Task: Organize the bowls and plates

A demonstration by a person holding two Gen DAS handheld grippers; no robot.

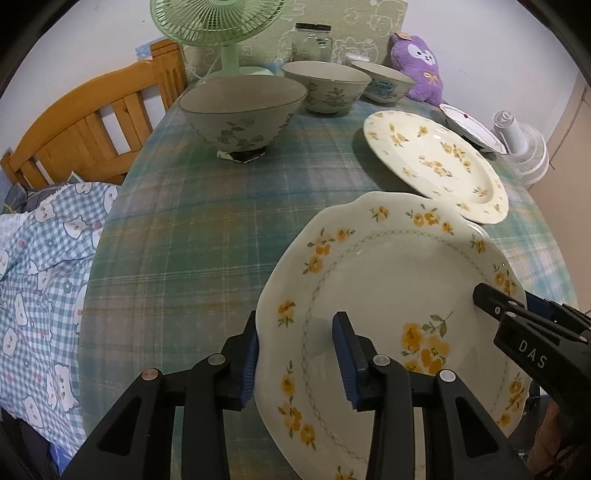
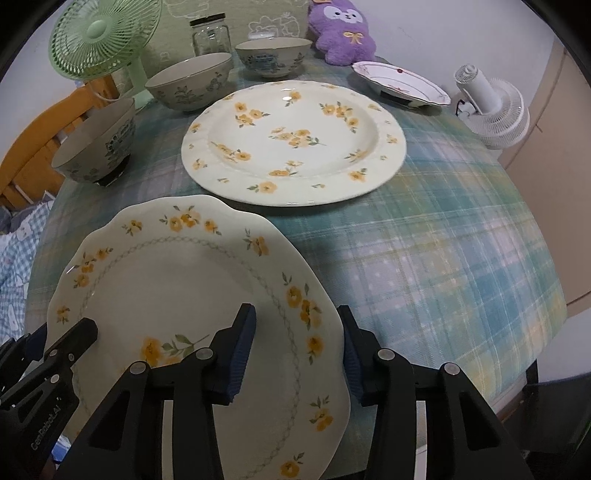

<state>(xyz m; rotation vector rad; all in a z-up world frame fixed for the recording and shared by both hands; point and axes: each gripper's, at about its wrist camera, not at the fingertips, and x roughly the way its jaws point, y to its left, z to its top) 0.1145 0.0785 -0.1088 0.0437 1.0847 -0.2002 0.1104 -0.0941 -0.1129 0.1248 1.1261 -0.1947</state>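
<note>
A scalloped plate with yellow flowers lies at the near table edge. My left gripper straddles its left rim, jaws open, one finger over the plate and one outside it. My right gripper straddles its right rim the same way, jaws open. Each gripper shows in the other's view. A larger round flowered plate lies behind. A small white plate sits at the far right. Three grey-green bowls stand at the back.
A plaid cloth covers the table. A green fan, a glass jar and a purple plush toy stand at the back. A white fan is at the right. A wooden bed frame and bedding are on the left.
</note>
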